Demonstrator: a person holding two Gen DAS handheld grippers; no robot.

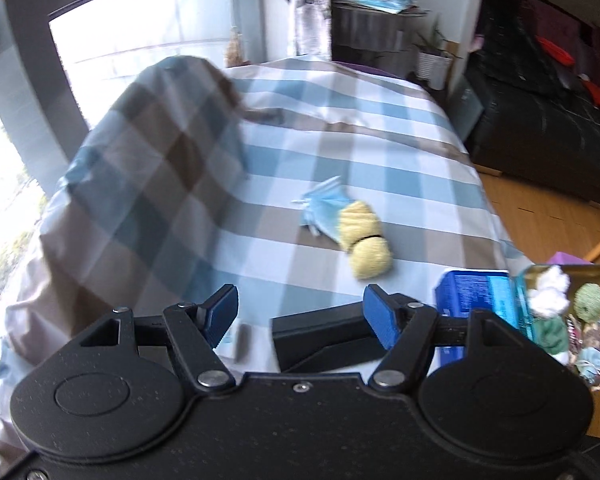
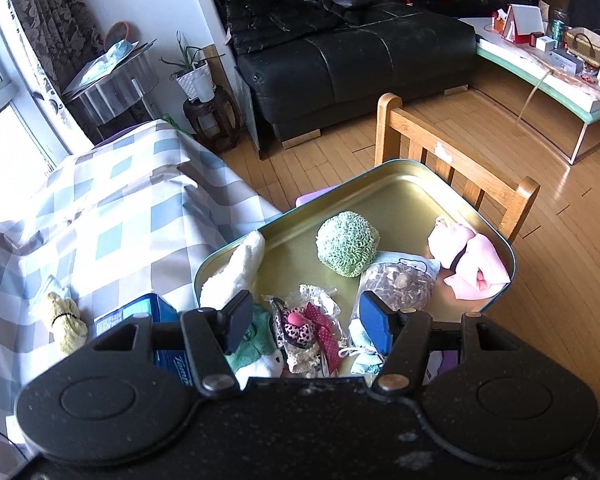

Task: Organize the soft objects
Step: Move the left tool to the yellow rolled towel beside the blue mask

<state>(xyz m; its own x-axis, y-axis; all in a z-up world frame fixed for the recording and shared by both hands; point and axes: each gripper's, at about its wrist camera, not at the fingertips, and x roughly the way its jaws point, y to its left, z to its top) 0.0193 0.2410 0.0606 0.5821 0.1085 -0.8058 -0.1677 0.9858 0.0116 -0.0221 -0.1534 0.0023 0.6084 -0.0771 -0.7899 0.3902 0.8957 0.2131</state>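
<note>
With the left gripper [image 1: 300, 314] released and empty, approach the yellow roll [image 1: 366, 240] on the checked cover [image 1: 260, 208], probably beside blue cloth [image 1: 324, 210], and grip its middle; the right gripper [image 2: 306, 322] hovers unclenched above the tray [image 2: 400, 188].

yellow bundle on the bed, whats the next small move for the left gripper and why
Probably ease the left gripper forward and down over the yellow bundle. Its jaws stand open and empty, the bundle still lies on the checked cover, while other soft things already sit in the tin tray.
</note>
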